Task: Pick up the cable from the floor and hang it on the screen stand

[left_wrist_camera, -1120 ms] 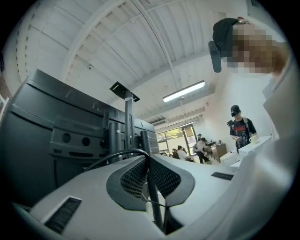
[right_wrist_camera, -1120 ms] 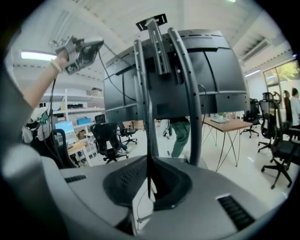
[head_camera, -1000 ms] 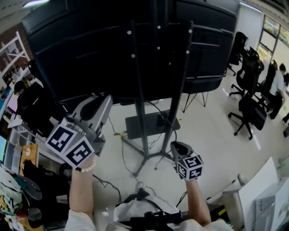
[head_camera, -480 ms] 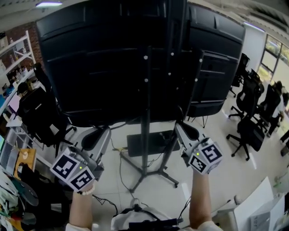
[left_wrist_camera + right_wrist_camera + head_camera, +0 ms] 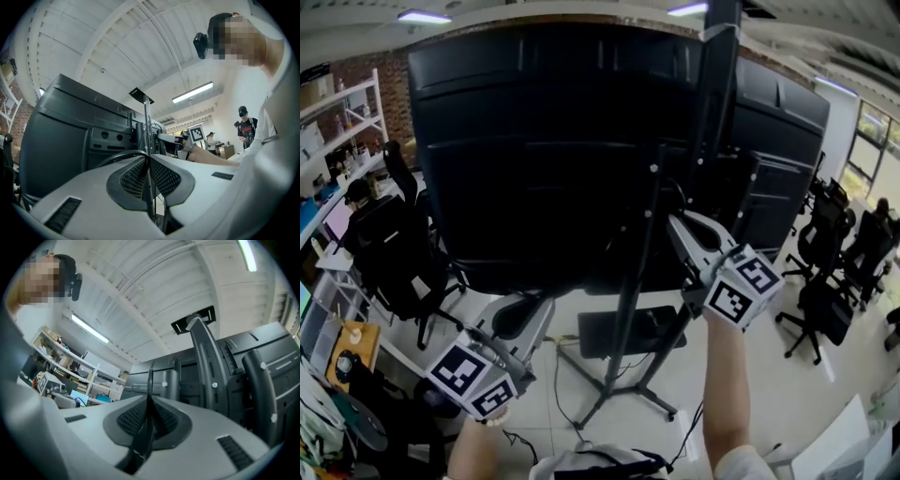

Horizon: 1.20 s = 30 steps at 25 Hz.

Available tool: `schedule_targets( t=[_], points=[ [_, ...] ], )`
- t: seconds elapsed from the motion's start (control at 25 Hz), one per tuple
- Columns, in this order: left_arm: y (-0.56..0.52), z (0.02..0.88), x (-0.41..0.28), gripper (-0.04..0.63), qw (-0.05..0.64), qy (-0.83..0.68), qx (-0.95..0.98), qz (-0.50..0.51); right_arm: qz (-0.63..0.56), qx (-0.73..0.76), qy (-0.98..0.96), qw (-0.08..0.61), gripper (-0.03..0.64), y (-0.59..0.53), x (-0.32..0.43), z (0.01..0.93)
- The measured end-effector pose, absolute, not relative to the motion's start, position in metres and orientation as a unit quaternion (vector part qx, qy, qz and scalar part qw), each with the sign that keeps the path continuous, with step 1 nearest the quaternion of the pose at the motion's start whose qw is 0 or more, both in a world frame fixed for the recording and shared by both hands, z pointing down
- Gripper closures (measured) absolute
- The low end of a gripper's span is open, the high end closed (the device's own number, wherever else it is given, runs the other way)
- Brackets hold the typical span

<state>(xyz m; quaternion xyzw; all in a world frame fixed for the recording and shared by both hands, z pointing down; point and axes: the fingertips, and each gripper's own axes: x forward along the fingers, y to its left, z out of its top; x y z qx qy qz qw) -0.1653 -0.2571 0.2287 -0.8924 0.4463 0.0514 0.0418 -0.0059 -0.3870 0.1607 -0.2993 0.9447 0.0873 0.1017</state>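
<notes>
Though the left tool [image 5: 542, 309] pinches the cable [image 5: 150, 385] low, the right tool [image 5: 677, 225], also clamped on it, sits higher and just beside the screen stand [image 5: 630, 309] upright, nearer any hanging spot.

At nine o'clock we see a black office chair [image 5: 394, 267]; more chairs [image 5: 830, 305] stand at three o'clock. White shelving [image 5: 342, 117] stands beside the brick wall [image 5: 392, 89] at ten, with a lit ceiling lamp [image 5: 422, 16] at eleven.

The pale floor [image 5: 769, 375] carries the screen stand [image 5: 625, 337] on splayed feet, a dark flat plate [image 5: 661, 328] just behind it, and office chairs [image 5: 825, 314] well to its right.
</notes>
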Motion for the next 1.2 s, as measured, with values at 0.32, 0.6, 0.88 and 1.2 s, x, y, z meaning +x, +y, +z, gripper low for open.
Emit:
schedule_targets(
  t=[0.32,0.6,0.88,1.2],
  points=[
    [-0.279,0.228,-0.166,0.58,0.055,0.43,-0.9,0.054,0.071,-0.321,0.937,0.118,0.583,-0.427,-0.028,0.088],
    [-0.297,0.205,-0.18,0.58,0.065,0.436,-0.893,0.092,0.013,-0.32,0.938,0.134,0.583,-0.455,-0.018,0.068],
    [-0.309,0.19,-0.182,0.58,0.071,0.427,-0.894,0.113,-0.083,-0.358,0.917,0.156,0.583,-0.494,0.019,0.092],
    [-0.323,0.227,-0.169,0.58,0.037,0.404,-0.91,0.092,-0.121,-0.36,0.918,0.112,0.583,-0.498,0.015,0.161]
  ],
)
